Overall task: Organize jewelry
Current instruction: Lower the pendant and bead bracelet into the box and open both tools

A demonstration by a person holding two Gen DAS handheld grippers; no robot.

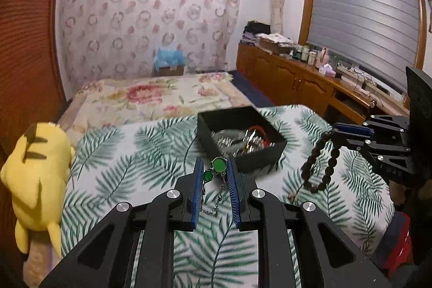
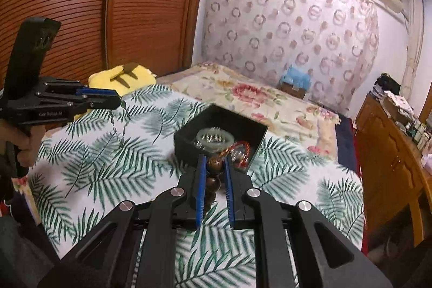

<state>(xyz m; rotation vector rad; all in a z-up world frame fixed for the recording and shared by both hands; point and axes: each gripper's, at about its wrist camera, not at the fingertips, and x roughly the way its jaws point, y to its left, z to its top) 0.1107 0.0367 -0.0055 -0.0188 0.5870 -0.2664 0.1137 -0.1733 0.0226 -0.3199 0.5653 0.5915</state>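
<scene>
My left gripper (image 1: 215, 163) is shut on a green-stone pendant necklace (image 1: 218, 166), whose silver chain hangs between the blue pads above the leaf-print cloth. In the right wrist view the left gripper (image 2: 118, 100) holds the dangling chain (image 2: 118, 126) at the left. My right gripper (image 2: 214, 160) is shut on a dark wooden bead bracelet (image 2: 214, 162); its beads hang below the pads. The left wrist view shows the right gripper (image 1: 333, 130) with the bead bracelet (image 1: 321, 163) looping down. A black open box (image 1: 208, 123) (image 2: 189, 134) with several pieces of jewelry sits just beyond both grippers.
The leaf-print cloth (image 1: 135, 158) covers a raised surface in front of a floral bed (image 1: 151, 96). A yellow plush toy (image 1: 37, 174) lies at the cloth's left edge. A wooden cabinet (image 1: 297, 77) with clutter runs along the right wall. A person's hand (image 2: 24, 145) grips the left tool.
</scene>
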